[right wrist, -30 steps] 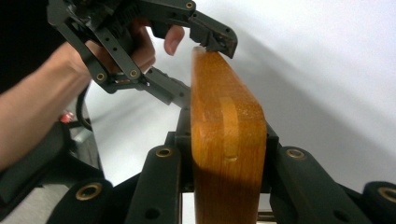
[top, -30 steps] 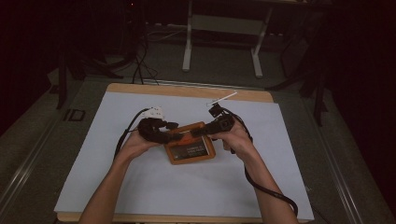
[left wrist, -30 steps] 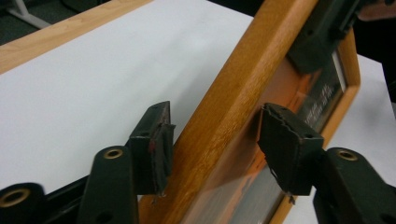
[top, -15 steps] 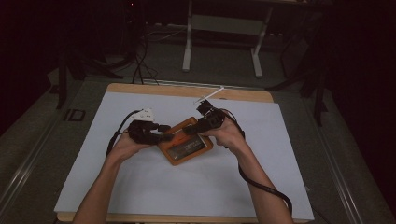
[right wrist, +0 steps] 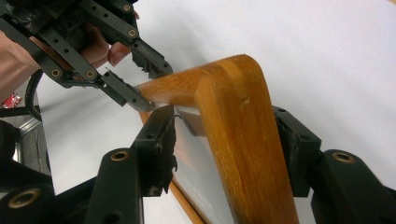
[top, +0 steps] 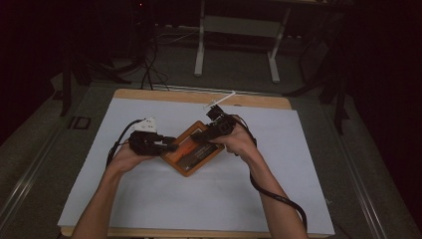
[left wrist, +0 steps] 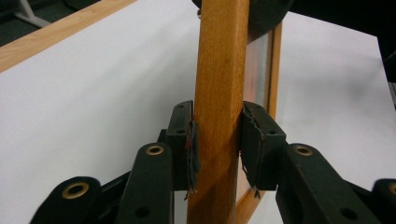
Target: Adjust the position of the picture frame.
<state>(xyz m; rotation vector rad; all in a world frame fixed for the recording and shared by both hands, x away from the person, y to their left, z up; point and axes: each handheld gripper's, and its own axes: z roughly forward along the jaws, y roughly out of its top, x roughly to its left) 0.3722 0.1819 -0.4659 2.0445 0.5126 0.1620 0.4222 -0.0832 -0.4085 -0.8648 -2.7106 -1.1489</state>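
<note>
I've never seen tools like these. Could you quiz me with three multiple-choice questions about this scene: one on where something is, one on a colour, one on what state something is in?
1. Where is the picture frame?
A. On the floor
B. Between the two grippers, over the white table cover
C. Leaning against the far stand

2. What colour is the frame's wood?
A. Orange-brown
B. White
C. Green

3. What is the left gripper doing?
A. Lying open on the table
B. Hanging open above the frame
C. Shut on the frame's edge

Answers: 1 B, the high view shows a gripper at each side; 2 A, both gripper views show the wood close; 3 C, its jaws press both faces of the wooden bar.
</note>
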